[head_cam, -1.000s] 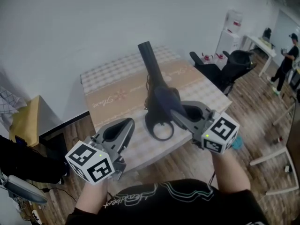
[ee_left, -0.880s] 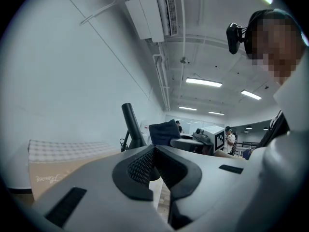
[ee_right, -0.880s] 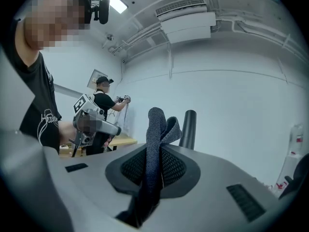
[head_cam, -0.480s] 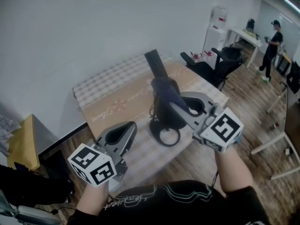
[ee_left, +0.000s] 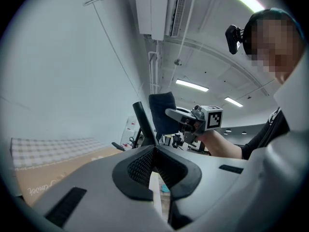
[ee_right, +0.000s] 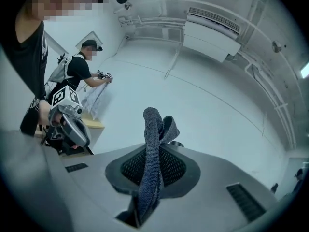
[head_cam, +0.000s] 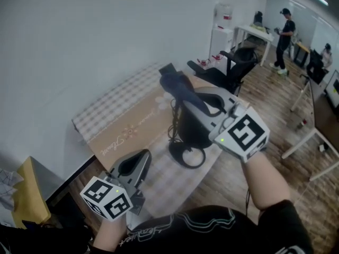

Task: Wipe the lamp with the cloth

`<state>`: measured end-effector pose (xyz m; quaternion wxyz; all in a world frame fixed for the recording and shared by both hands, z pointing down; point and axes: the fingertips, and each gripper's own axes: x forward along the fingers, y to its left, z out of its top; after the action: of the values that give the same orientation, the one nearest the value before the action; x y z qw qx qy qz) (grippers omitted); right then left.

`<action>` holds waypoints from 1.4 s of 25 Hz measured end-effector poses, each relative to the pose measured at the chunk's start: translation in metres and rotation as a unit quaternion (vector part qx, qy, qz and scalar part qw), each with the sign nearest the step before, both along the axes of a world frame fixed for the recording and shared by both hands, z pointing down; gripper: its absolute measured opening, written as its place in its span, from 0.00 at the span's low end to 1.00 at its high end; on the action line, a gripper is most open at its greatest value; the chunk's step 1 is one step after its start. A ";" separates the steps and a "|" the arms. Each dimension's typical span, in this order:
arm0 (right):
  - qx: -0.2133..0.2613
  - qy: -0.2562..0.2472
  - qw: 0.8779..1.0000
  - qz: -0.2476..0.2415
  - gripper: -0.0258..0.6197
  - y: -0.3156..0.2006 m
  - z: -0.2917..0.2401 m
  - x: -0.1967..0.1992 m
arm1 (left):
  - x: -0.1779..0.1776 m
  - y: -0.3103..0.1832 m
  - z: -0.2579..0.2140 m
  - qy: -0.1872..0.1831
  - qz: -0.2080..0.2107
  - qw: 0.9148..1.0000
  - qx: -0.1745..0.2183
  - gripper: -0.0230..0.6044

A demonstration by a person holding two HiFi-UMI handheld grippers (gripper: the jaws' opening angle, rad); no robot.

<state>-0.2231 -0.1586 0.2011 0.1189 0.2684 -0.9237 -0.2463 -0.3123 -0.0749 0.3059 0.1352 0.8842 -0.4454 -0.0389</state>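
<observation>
A black lamp (head_cam: 190,130) with a ring base stands on the checked table (head_cam: 106,112), its arm slanting up and to the left. My right gripper (head_cam: 190,102) is shut on a dark blue cloth (head_cam: 176,86), which lies against the upper part of the lamp arm. The folded cloth (ee_right: 153,149) stands up between the shut jaws in the right gripper view. Low at the table's near edge, my left gripper (head_cam: 142,157) is shut with nothing in it. The left gripper view looks up at the lamp arm (ee_left: 143,124), the cloth (ee_left: 161,112) and the right gripper (ee_left: 179,115).
A brown runner (head_cam: 124,136) crosses the table. A black office chair (head_cam: 233,67) and a water dispenser (head_cam: 222,20) stand beyond the table's right end. A person (head_cam: 286,28) stands by a white desk far right. A yellow box (head_cam: 24,194) sits low left.
My right gripper has carried the cloth up the lamp arm towards its top. The left gripper has stayed low by the table's near edge. The head view has swung.
</observation>
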 end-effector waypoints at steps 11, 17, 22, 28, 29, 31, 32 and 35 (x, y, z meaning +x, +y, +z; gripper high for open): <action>0.077 0.045 0.993 0.080 0.12 -0.039 -0.032 -0.014 | -0.016 -0.017 0.001 0.020 0.026 0.999 0.003 0.04; 0.073 0.076 0.991 0.077 0.12 -0.044 -0.014 -0.028 | -0.022 -0.027 0.002 0.031 0.027 0.999 0.002 0.04; 0.055 0.098 0.990 0.080 0.12 -0.046 0.008 -0.040 | -0.028 -0.027 0.009 0.047 0.028 0.998 0.001 0.04; 0.035 0.115 0.989 0.086 0.12 -0.044 0.034 -0.044 | -0.031 -0.024 0.014 0.049 0.027 0.998 -0.003 0.04; 0.032 0.116 0.989 0.087 0.12 -0.044 0.038 -0.044 | -0.032 -0.024 0.015 0.050 0.026 0.998 -0.004 0.04; 0.025 0.118 0.989 0.088 0.12 -0.043 0.046 -0.044 | -0.034 -0.023 0.017 0.051 0.025 0.998 -0.007 0.04; 0.020 0.121 0.988 0.089 0.12 -0.043 0.051 -0.043 | -0.034 -0.023 0.018 0.051 0.025 0.998 -0.009 0.04; 0.008 0.127 0.987 0.093 0.12 -0.041 0.064 -0.041 | -0.034 -0.021 0.021 0.053 0.026 0.998 -0.014 0.04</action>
<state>-0.2642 -0.1991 0.2651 0.2558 0.3209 -0.8698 -0.2738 -0.3465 -0.0955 0.3267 0.1719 0.8901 -0.4151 -0.0762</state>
